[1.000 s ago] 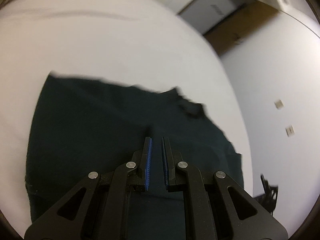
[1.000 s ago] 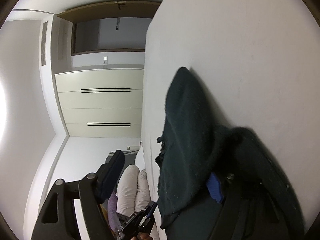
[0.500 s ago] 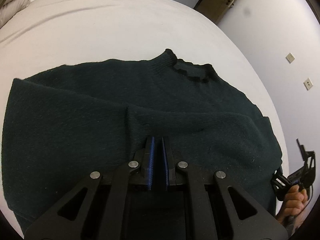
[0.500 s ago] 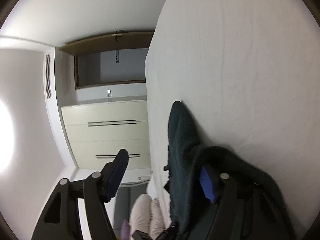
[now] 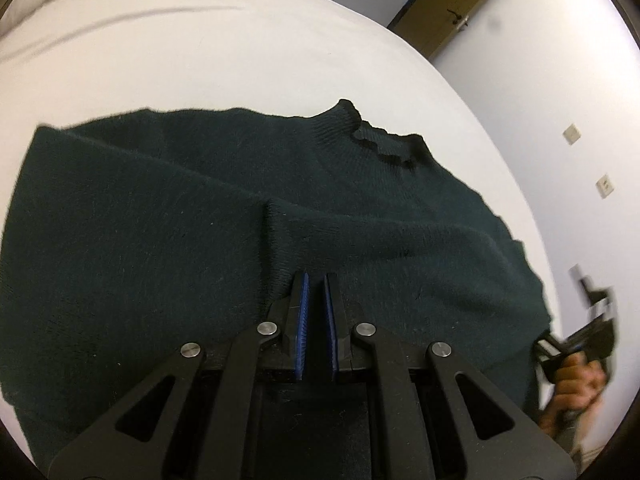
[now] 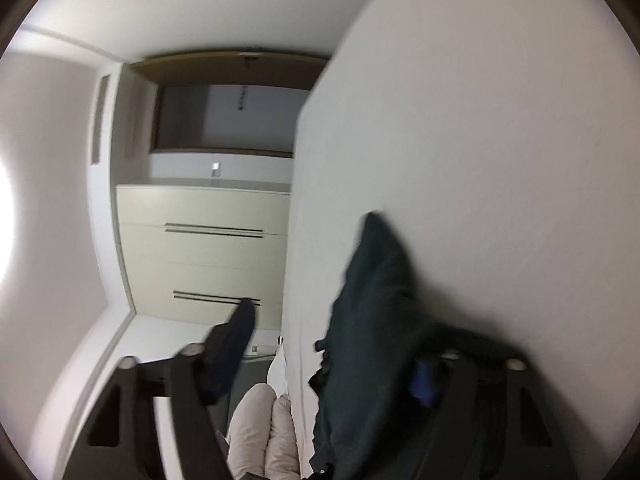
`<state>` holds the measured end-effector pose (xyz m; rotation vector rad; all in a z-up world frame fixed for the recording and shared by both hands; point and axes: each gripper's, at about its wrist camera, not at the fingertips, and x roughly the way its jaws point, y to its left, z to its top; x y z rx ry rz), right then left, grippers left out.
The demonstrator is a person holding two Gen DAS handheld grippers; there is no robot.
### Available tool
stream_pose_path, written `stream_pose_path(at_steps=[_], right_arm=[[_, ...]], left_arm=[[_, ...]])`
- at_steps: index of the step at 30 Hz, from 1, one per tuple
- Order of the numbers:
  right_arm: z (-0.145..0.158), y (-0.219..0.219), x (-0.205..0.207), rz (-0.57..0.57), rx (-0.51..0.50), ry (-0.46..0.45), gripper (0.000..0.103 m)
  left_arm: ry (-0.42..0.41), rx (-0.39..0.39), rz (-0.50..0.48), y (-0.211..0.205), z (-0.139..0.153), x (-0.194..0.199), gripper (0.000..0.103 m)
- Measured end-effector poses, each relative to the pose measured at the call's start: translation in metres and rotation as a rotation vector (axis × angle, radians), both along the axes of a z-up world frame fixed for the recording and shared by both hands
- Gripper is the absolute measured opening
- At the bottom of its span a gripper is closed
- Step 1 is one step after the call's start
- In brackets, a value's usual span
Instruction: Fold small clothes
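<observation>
A white bed is filling the room's foreground, a brown door standing at one o'clock. A dark green sweater is lying spread across it. The left gripper is hovering at six o'clock, blue pads nearly together, apparently pinching nothing. The right gripper is gaping wide, sweater draping over one finger.

One dark green sweater lies across the middle of the left wrist frame on one white bed. Two grippers: the left gripper at bottom centre, the right gripper at the lower right edge, held by one hand. Two wall switches sit at the right. Two pale pillows show at the bottom of the right wrist frame, and one wardrobe with two dark handle strips stands left of centre.
</observation>
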<state>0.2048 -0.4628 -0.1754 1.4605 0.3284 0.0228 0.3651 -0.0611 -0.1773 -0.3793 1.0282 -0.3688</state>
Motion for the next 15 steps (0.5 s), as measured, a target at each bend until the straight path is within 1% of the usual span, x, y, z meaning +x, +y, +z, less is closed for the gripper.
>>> stream_pose_path(at_steps=[1,2,3,4,5,6,7,9,10,11,14,15], right_arm=[[-0.006,-0.002,-0.001,0.017,-0.002,0.000,0.052],[-0.008,0.001,-0.001,0.040,-0.019,-0.008,0.051],[-0.006,0.005,-0.001,0.066,-0.042,-0.007,0.051],[-0.002,0.009,-0.003,0.098,-0.072,0.014,0.051],[0.005,0.016,-0.008,0.135,-0.111,0.051,0.055],[0.008,0.019,-0.014,0.139,-0.123,0.067,0.057],[0.014,0.022,-0.027,0.124,-0.126,0.095,0.065],[0.023,0.026,-0.046,0.102,-0.110,0.112,0.074],[0.030,0.029,-0.052,0.096,-0.117,0.112,0.075],[0.044,0.033,-0.057,0.096,-0.159,0.098,0.075],[0.075,0.044,-0.045,0.141,-0.284,0.035,0.075],[0.079,0.046,-0.037,0.166,-0.303,0.015,0.075]], left_arm=[[0.006,-0.015,0.000,0.004,-0.001,0.000,0.009],[0.008,-0.019,0.000,0.005,-0.001,-0.001,0.009],[0.009,-0.019,-0.001,0.005,-0.001,-0.001,0.009],[0.013,-0.019,0.000,0.006,0.000,-0.003,0.009],[0.019,-0.015,0.000,0.006,0.001,-0.004,0.009],[0.019,-0.005,-0.005,0.005,0.002,-0.006,0.009],[0.017,0.007,-0.012,0.005,0.003,-0.009,0.009],[0.020,0.012,-0.014,0.006,0.005,-0.012,0.009],[0.026,0.015,-0.010,0.007,0.006,-0.014,0.009],[0.028,0.022,-0.007,0.006,0.009,-0.016,0.009],[-0.005,0.099,0.006,0.004,0.023,-0.024,0.009],[-0.030,0.131,0.014,0.002,0.029,-0.027,0.009]])
